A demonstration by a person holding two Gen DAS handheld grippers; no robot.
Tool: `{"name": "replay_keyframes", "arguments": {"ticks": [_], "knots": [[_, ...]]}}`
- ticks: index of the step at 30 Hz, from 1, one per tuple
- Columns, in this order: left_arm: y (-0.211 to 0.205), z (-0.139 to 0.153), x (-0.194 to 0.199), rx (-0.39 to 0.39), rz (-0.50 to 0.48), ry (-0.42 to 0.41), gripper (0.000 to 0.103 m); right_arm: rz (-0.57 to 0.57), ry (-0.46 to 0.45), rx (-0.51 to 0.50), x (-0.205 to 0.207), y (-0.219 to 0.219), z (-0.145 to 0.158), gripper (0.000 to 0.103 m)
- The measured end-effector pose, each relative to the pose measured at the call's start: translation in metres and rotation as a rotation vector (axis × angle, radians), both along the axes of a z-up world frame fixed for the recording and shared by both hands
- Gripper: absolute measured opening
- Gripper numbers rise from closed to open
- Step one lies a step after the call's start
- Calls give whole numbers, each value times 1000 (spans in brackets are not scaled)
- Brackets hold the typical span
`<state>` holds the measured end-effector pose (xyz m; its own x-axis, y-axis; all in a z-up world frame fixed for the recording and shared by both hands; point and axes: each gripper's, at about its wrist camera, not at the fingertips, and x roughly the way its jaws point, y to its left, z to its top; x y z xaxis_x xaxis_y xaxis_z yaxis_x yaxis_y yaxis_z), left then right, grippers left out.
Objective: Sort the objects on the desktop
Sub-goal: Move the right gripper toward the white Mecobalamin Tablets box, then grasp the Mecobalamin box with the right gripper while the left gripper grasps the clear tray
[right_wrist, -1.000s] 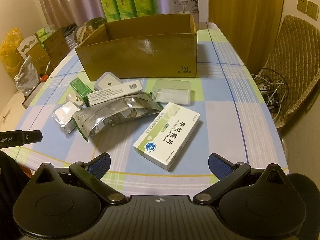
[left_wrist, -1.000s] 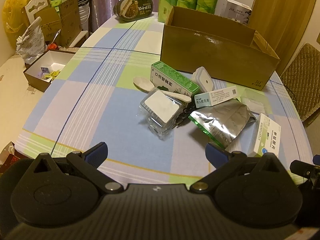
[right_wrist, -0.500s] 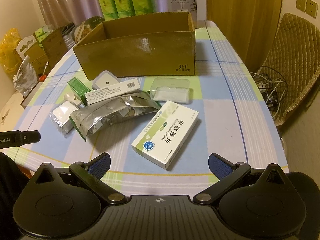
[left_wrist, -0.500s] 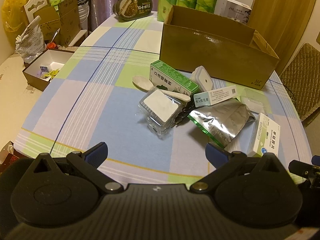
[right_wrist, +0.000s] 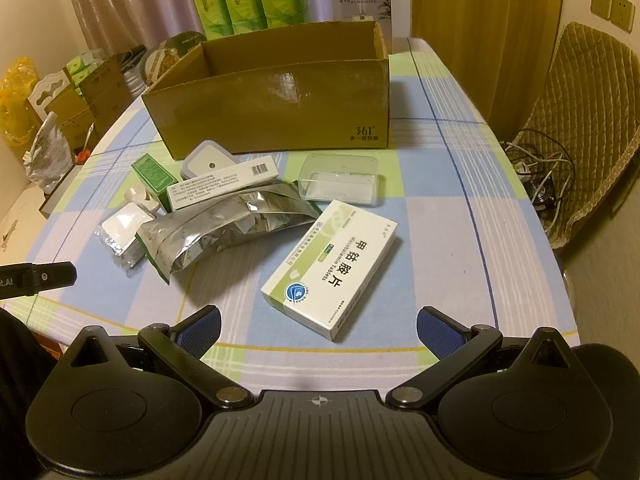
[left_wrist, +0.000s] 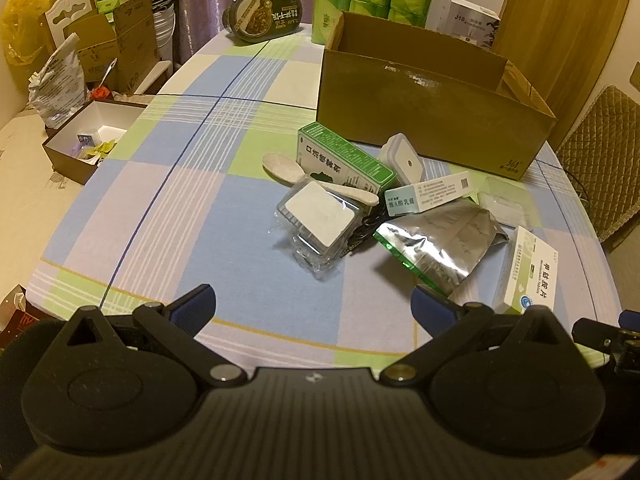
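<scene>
Right gripper [right_wrist: 318, 326] spread wide, white-and-green tablet box [right_wrist: 330, 274] flat, unopened

White-green tablet box [right_wrist: 332, 268] flat, foil pouch [right_wrist: 228, 228] crumpled beside — open cardboard box [right_wrist: 276, 96] behind

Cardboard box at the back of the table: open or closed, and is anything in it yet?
Open: the cardboard box has no lid and its inner walls show. Contents: cannot tell, since the front wall hides the floor in both views.
</scene>
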<state>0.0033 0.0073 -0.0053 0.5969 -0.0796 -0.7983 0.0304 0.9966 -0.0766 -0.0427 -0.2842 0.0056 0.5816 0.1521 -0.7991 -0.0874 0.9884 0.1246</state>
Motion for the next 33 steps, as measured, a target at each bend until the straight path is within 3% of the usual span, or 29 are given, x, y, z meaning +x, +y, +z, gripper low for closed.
{"name": "replay_keyframes", "arguments": {"ticks": [8, 16, 33], "knots": [[2, 1, 4, 1, -9, -4, 102, -11, 10, 4, 5, -1, -3, 101], [12, 1, 16, 55, -38, -33, 102, -34, 21, 12, 12, -3, -8, 101], [21, -3, 58, 126, -208, -50, 102, -83, 39, 75, 53, 6, -42, 101]]}}
